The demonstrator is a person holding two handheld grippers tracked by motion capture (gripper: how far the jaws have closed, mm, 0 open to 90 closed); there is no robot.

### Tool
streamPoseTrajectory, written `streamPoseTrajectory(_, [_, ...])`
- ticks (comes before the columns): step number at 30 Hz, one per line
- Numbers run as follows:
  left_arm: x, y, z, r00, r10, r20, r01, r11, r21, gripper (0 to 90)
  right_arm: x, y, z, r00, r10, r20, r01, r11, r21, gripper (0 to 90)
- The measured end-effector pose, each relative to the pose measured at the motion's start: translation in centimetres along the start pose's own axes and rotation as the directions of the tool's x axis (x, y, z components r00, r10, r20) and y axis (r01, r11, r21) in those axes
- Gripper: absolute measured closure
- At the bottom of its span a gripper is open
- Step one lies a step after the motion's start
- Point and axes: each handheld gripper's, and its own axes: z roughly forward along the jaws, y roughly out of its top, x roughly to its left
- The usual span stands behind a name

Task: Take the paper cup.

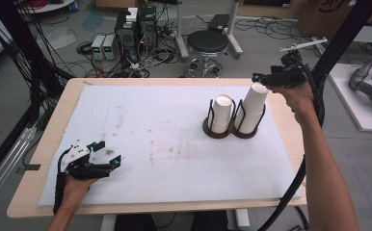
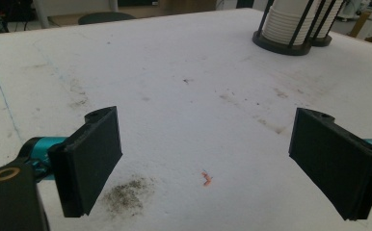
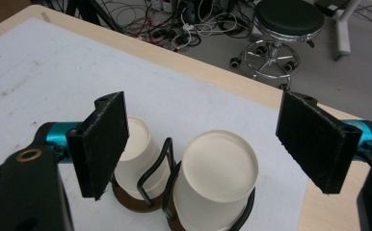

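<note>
Right claw [image 1: 261,77] hovers with its jaws spread wide, nothing between them. Directly below and just ahead of it sits the taller stack of paper cups [image 3: 218,185], upside down in a black wire holder [image 3: 167,166]. A second, shorter stack [image 3: 138,154] stands in the twin holder touching it, on the side of the claw's left jaw.

Left claw [image 2: 203,159] rests low over the white mat [image 2: 174,86], jaws likewise wide apart and empty; the cup stacks are well ahead of it, toward its right jaw.

Handling, as I judge it: paper cups are very light, thin-walled and easily crushed. Nested cups tend to cling, so more than one may lift at once. The flat bottom faces up; the side wall just below that stiff bottom ring looks the best place to pinch, gently, jaws across the cup. The wire uprights hug the stack lower down, so keep the grip above them and lift straight up.
</note>
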Motion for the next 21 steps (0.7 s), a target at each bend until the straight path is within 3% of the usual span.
streamPoseTrajectory(12, [0.0, 0.0, 0.0, 1.0000, 0.003, 0.001, -0.003, 1.0000, 0.005, 11.1, -0.3, 1.2, 1.0, 0.9964, 0.025, 0.081, -0.035, 0.992, 0.122, 19.4])
streamPoseTrajectory(21, [-0.1, 0.0, 0.0, 1.0000, 0.007, 0.001, -0.007, 1.0000, 0.006, 11.1, -0.8, 1.4, 2.0, 0.9979, 0.011, 0.064, -0.024, 0.980, 0.200, 19.4])
